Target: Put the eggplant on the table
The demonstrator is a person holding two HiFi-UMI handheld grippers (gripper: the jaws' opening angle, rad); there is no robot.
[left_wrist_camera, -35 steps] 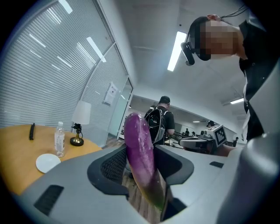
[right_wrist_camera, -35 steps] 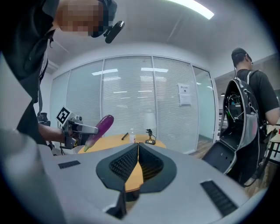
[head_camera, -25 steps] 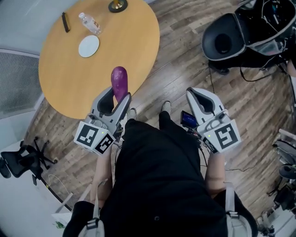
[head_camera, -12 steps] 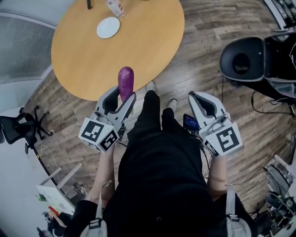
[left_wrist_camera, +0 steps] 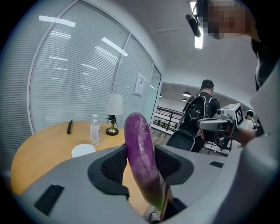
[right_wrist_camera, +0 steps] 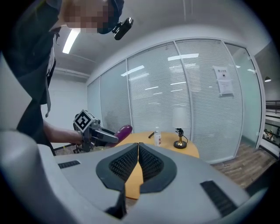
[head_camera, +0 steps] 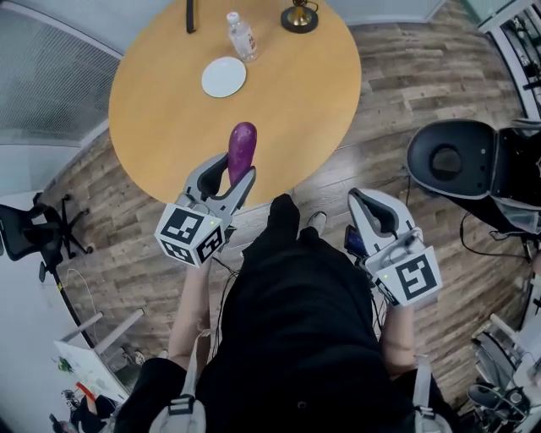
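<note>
Wood-toned and round, the table (head_camera: 169, 127) stands on a floor of grey-brown planks (head_camera: 397, 76), with a wall of glass panels and pale slatted blinds (left_wrist_camera: 74, 78) behind it. On its far part lie a white plate (head_camera: 224, 77), a small clear bottle (head_camera: 242, 36), the brass base of a lamp (head_camera: 299, 17) and a slim dark object (head_camera: 190, 15) too small to name; the near part is bare. A black office chair (head_camera: 34, 237) sits on the floor to the left, and a black rounded seat (head_camera: 448, 161) to the right. The eggplant (head_camera: 242, 150) is long, glossy and deep purple, paling to green at its lower end, and it stands nearly upright with its rounded tip far above the pads. The left gripper (head_camera: 231, 167) is clamped on its lower half, one ribbed black pad on each side. In the head view the eggplant shows over the table's near edge, held up off the surface. The right gripper (head_camera: 369, 199) hangs over the floor to the right of the table, well apart from it, its jaws pressed together with nothing between them.
</note>
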